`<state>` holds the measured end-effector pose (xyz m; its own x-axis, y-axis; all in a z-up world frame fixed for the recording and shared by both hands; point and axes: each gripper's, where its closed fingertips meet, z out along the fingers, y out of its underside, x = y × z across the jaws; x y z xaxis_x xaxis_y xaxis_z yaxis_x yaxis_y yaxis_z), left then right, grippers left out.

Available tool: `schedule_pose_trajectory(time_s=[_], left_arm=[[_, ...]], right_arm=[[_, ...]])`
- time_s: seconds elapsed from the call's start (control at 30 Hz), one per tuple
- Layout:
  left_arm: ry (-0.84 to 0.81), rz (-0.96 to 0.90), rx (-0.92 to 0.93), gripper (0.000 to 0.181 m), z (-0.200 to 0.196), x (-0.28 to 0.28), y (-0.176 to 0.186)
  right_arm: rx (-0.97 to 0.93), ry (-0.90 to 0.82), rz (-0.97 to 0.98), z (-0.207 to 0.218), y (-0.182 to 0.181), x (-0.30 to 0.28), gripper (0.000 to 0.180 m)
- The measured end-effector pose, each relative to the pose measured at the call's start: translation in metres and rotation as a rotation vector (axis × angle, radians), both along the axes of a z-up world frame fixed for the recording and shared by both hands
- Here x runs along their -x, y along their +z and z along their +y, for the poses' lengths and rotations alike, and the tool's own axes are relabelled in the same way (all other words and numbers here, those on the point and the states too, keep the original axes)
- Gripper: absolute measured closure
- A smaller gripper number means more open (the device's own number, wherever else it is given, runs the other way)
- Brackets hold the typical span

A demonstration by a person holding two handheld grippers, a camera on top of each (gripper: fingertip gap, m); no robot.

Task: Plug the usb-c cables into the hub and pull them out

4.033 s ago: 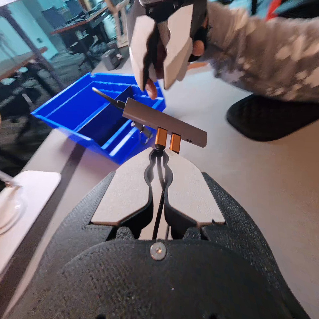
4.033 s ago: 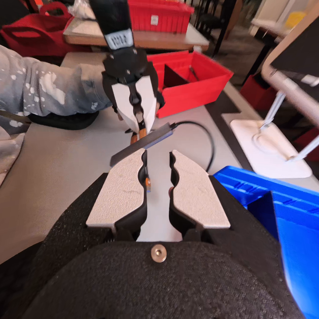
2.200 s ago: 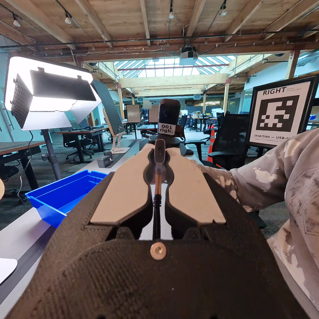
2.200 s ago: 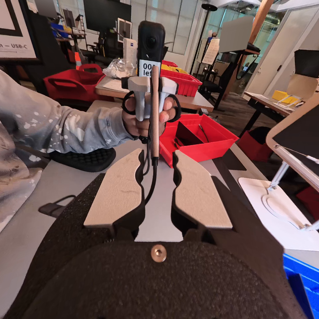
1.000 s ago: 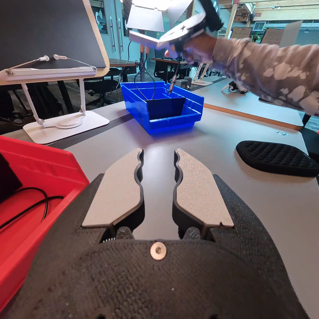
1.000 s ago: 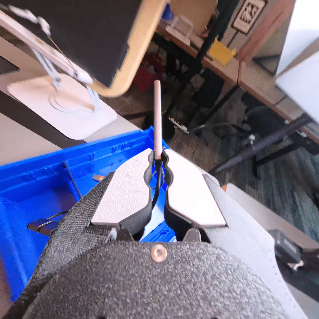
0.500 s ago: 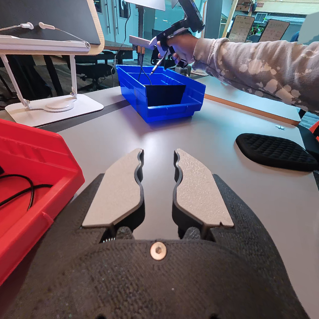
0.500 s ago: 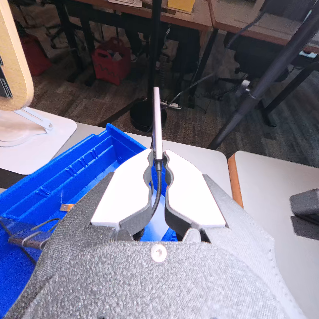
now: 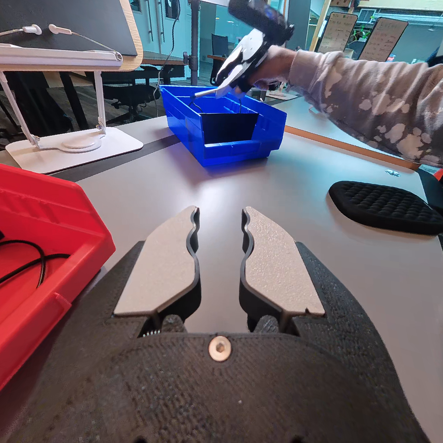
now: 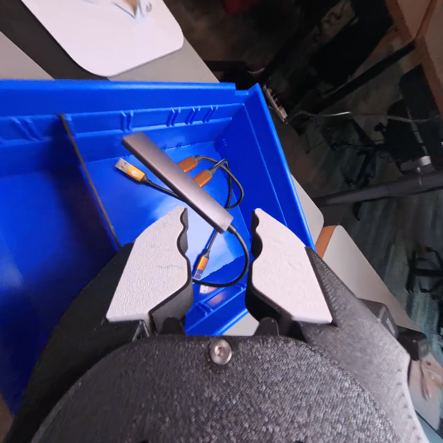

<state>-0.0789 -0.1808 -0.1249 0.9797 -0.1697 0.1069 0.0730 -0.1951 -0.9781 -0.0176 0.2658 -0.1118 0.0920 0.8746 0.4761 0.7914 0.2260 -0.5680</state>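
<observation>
My right gripper [image 10: 219,212] is open over the back compartment of the blue bin [image 10: 153,96]. The grey hub [image 10: 177,182] lies tilted just beyond its fingertips, free of them. Two orange plugs [image 10: 196,171] sit in the hub's side. Their black cables [image 10: 236,189] end in loose orange plugs [image 10: 130,170] in the bin. I cannot tell whether the hub rests on the bin floor. My left gripper [image 9: 220,209] is open and empty, low over the grey table [image 9: 239,182]. From there I see the right gripper [image 9: 225,88] above the blue bin [image 9: 227,143].
A red bin [image 9: 48,227] with a black cable [image 9: 36,259] stands at the near left of the left gripper. A white stand base [image 9: 76,146] lies at the back left. A black padded rest [image 9: 383,208] lies on the right. A black divider [image 9: 227,124] splits the blue bin.
My right gripper has tipped down over the blue bin and opened, letting go of the hub with its cables. My left gripper stays open and has barely moved.
</observation>
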Motion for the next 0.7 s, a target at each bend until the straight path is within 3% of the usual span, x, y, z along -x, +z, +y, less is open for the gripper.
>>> schedule_pose_trajectory(time_s=[0.2,0.33,0.53,0.7], left_arm=[[0.017,0.006,-0.016,0.147,-0.002,0.002,0.005],[0.048,0.018,-0.029,0.147,-0.004,0.009,0.010],[0.206,0.082,-0.050,0.148,-0.019,0.052,0.038],[0.395,0.204,0.103,0.150,-0.035,0.137,0.072]], right_arm=[[0.146,0.120,0.389,-0.071,0.073,-0.006,0.133],[0.340,0.206,0.690,-0.148,0.094,-0.016,0.135],[0.489,0.208,0.833,-0.237,0.045,-0.033,0.137],[0.473,0.223,0.803,-0.260,0.003,-0.033,0.141]])
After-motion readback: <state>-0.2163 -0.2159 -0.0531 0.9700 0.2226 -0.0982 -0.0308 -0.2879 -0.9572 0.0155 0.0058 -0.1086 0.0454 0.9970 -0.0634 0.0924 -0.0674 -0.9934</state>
